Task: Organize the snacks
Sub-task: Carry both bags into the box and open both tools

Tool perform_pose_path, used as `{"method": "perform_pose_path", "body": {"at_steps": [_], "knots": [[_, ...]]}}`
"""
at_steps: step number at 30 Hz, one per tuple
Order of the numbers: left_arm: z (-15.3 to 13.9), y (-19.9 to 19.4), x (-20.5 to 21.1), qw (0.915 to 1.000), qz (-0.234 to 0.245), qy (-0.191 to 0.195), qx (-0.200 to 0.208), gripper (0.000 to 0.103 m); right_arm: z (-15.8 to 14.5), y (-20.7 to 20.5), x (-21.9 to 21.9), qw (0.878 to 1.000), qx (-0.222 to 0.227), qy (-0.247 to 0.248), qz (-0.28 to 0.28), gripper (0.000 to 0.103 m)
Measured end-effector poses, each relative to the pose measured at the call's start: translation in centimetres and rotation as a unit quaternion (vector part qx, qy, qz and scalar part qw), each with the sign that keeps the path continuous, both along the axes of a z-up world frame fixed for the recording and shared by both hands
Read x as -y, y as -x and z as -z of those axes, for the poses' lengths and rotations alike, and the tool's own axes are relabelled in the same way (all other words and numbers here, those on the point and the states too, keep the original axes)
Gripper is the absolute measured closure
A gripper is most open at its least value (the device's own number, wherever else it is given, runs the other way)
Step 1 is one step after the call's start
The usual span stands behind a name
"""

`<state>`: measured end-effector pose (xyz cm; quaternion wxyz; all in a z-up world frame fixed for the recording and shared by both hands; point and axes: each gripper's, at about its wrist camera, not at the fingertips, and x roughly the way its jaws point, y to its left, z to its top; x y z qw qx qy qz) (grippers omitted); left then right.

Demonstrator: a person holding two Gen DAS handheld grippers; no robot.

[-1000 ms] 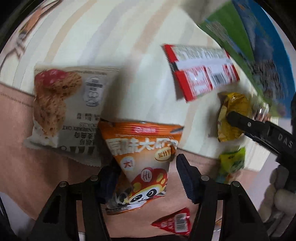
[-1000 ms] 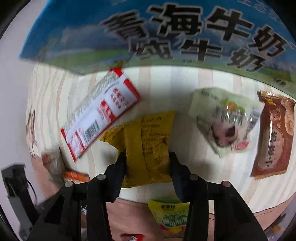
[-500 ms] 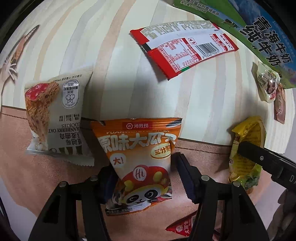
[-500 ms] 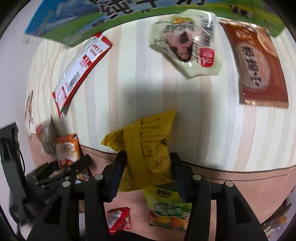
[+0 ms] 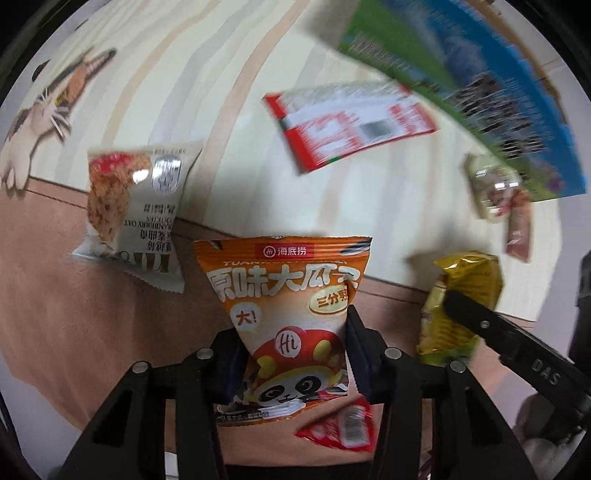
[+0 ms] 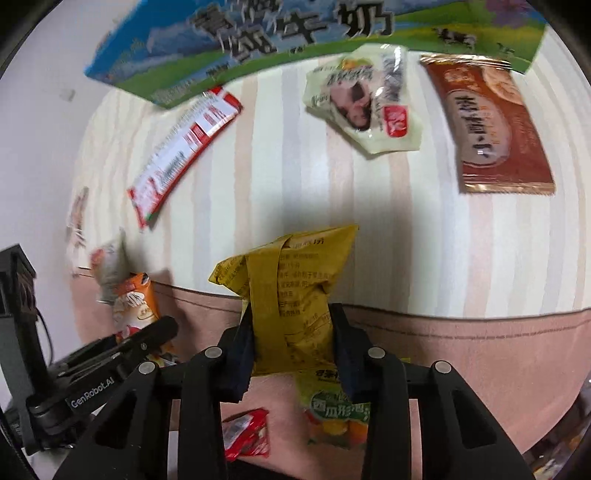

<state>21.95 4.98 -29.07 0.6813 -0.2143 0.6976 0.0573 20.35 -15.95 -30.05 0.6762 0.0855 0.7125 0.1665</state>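
Note:
An orange seed packet with a panda (image 5: 284,295) hangs between the fingers of my left gripper (image 5: 291,350). The jaws are closing and the pads press its lower half. It is lifted off the cloth. A crumpled yellow packet (image 6: 291,273) sits in my right gripper (image 6: 291,339), whose jaws are also closing, pinching its lower part. From the left wrist, the right gripper's finger (image 5: 480,321) crosses the yellow packet (image 5: 469,273) at the right. In the right wrist view the left gripper (image 6: 162,332) and the orange packet (image 6: 133,299) show at the lower left.
On the striped cloth (image 6: 443,240) lie a cookie packet (image 5: 129,199), a long red-and-white packet (image 5: 351,125), a pale green packet (image 6: 362,99) and a brown packet (image 6: 491,129). A blue-green milk box (image 6: 295,29) lines the far edge. A green-yellow candy packet (image 6: 336,417) and a small red packet (image 6: 243,432) lie near.
Both grippers have risen and drifted back over the pink border with their packets. Each pair of fingers has squeezed tighter on its packet. The snacks on the cloth have not moved.

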Motion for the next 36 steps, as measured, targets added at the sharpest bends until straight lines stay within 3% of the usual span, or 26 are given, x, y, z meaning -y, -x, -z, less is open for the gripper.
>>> {"method": "perform_pose_path", "body": {"at_steps": [6,11,15,17,23,30,36], "knots": [[-6.4,-2.5,2.4,0.9975,0.008,0.033,0.062,0.059,-5.7,-2.3,3.0,0.998,0.033,-0.047,0.022,0.064],[-12.4,-8.6,1.1,0.9901,0.035,0.056,0.124,0.059,-12.9,-6.6,5.7,0.993,0.089,-0.073,0.035,0.064],[-16.1,-14.1,1.1,0.984,0.066,0.051,0.157,0.059,-17.4,-11.1,6.9,0.988,0.138,-0.056,0.043,0.064],[-16.7,-16.9,0.8,0.9826,0.078,0.044,0.163,0.059,-19.1,-14.0,7.2,0.985,0.166,-0.03,0.045,0.064],[-15.4,-26.7,-0.8,0.9854,0.091,0.024,0.142,0.059,-19.6,-23.2,7.4,0.979,0.192,0.044,0.055,0.064],[-9.9,-35.4,-1.7,0.9914,0.097,0.006,0.087,0.059,-15.3,-31.1,7.8,0.979,0.158,0.105,0.072,0.064],[-5.3,-39.2,-2.4,0.9934,0.106,-0.016,0.043,0.058,-11.6,-34.7,8.0,0.977,0.137,0.144,0.079,0.064]]}}
